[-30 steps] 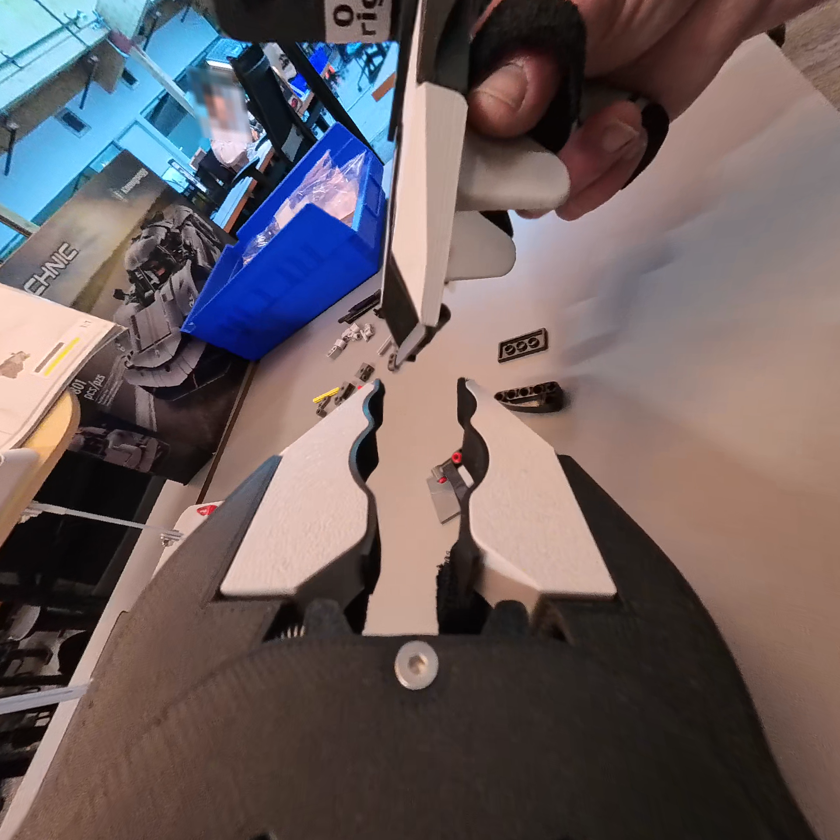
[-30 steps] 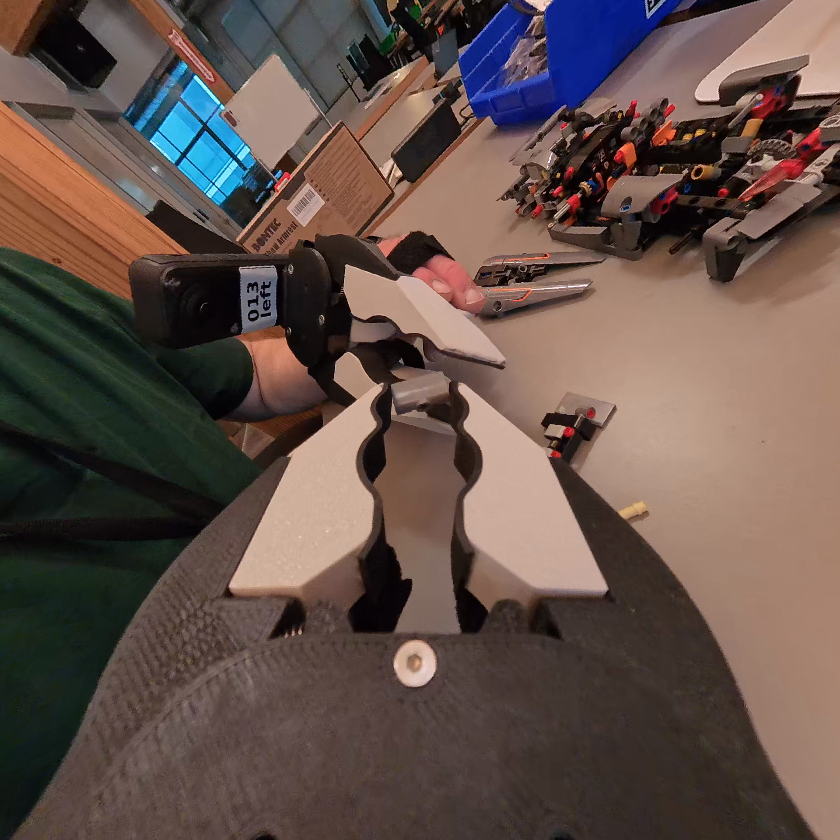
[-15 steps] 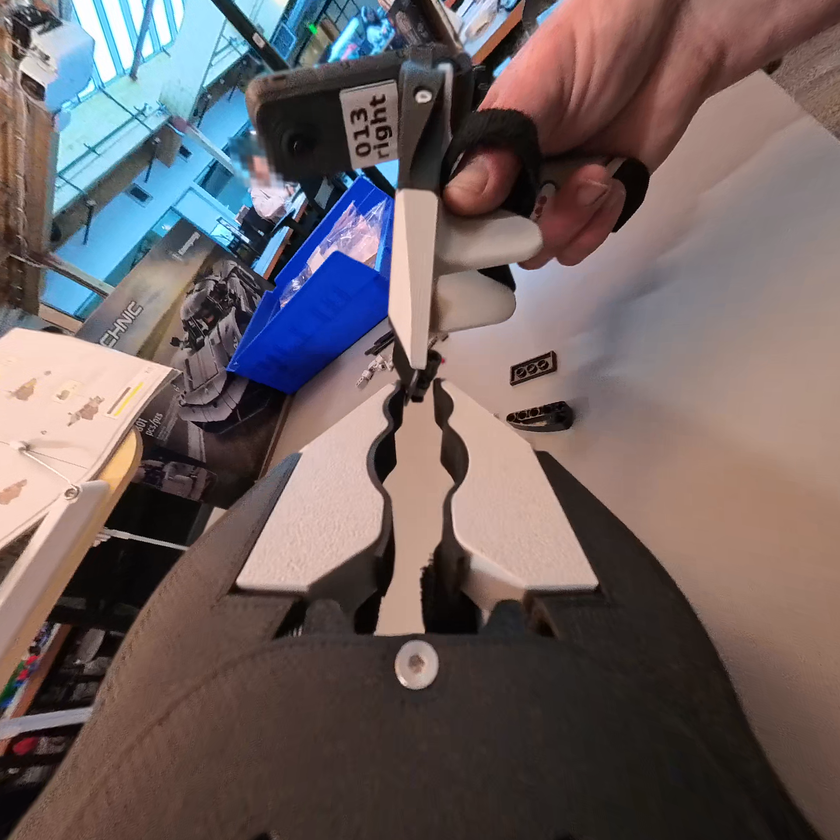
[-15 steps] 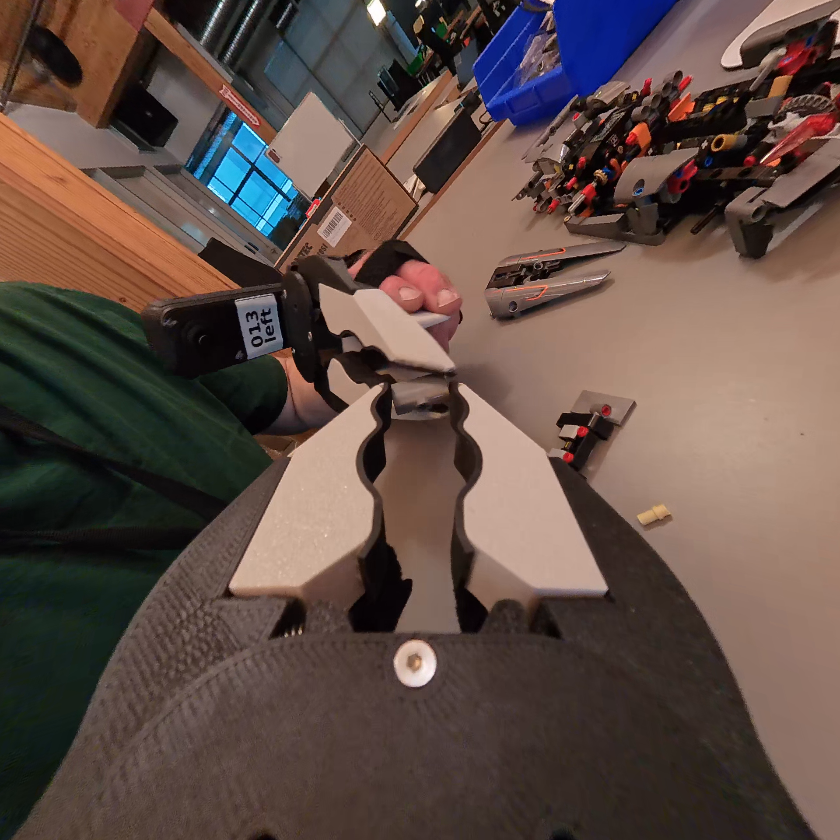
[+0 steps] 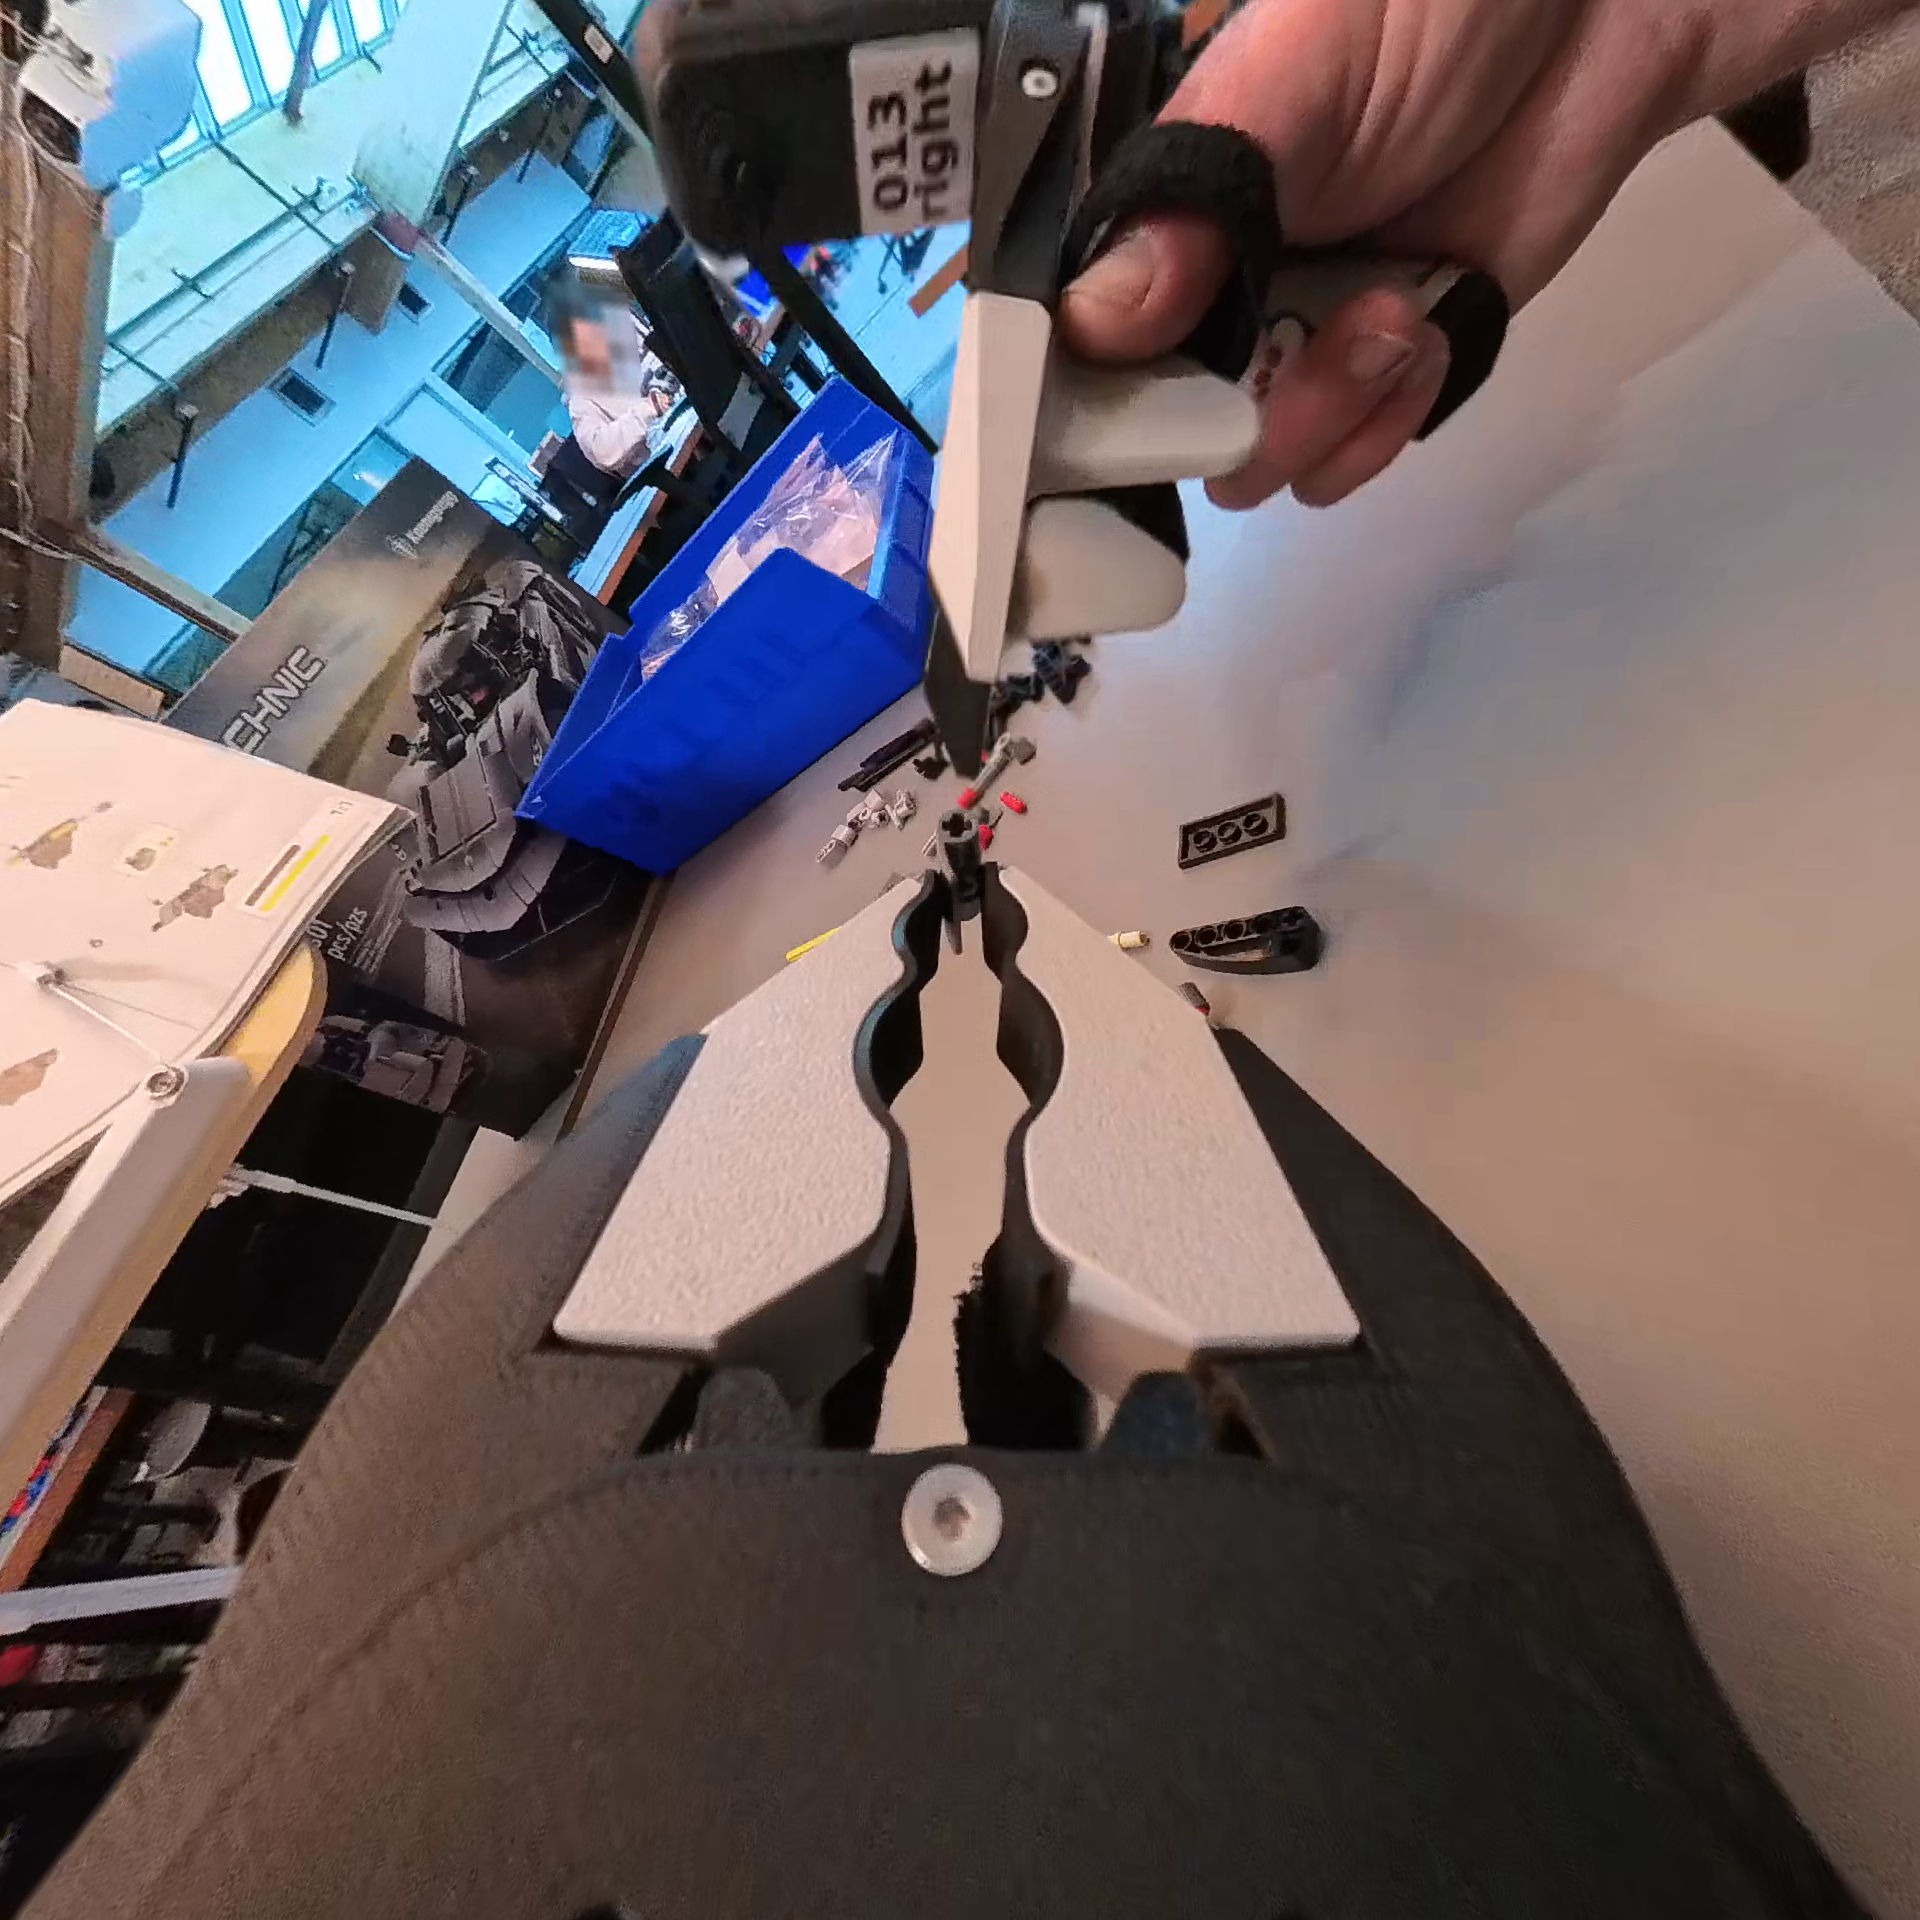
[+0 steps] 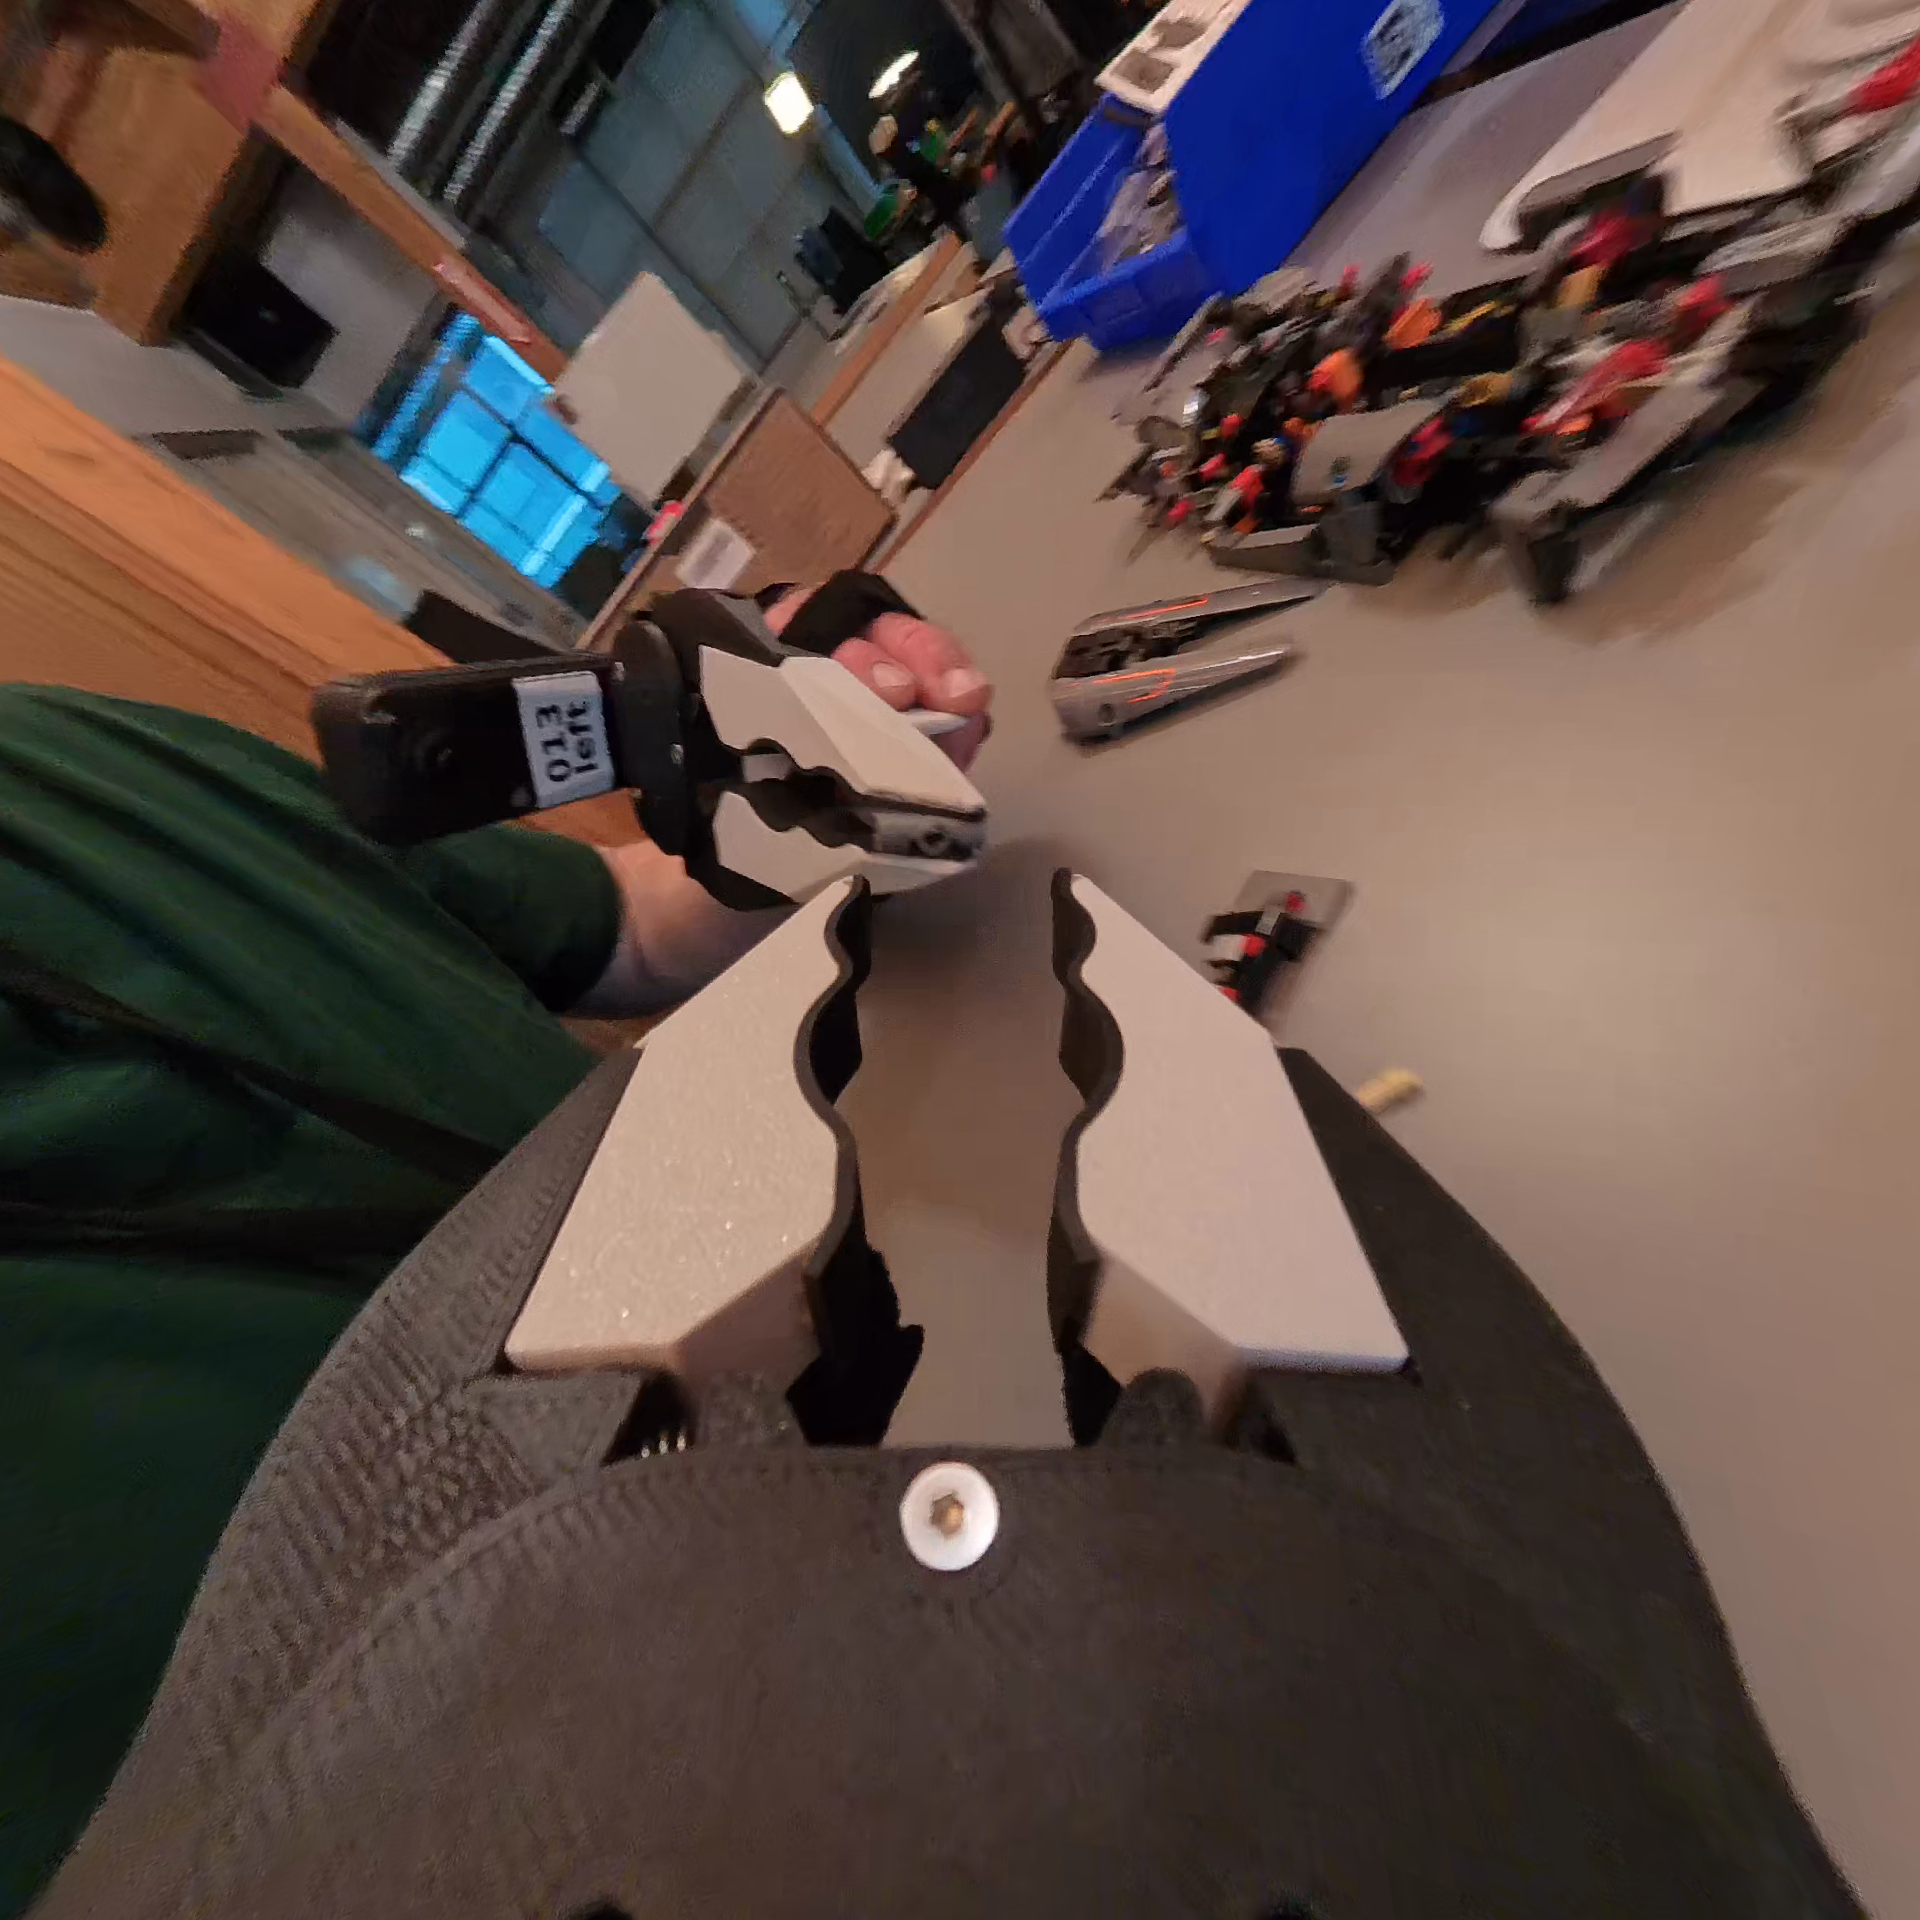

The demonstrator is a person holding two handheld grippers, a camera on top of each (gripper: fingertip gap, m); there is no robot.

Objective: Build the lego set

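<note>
Left gripper (image 5: 961, 896): white fingers nearly closed, tips pinching a small dark grey connector piece (image 5: 960, 854) that sticks out beyond them, held above the pale grey table (image 5: 1558, 831). Right wrist view shows the same piece (image 6: 928, 840) clamped at the tips of the left gripper (image 6: 951, 831).

Right gripper (image 6: 956, 914): fingers spread well apart, nothing between them; just beside the left gripper's tips, not touching.

On the table: large partly built grey, black, red and orange lego model (image 6: 1455, 457), blurred, far side; grey pointed panel with orange stripe (image 6: 1164, 675) nearer; small grey plate with black and red pins (image 6: 1273, 930) just beside right finger. Blue plastic bin (image 5: 748, 665) with loose small parts (image 5: 873, 816) near it
</note>
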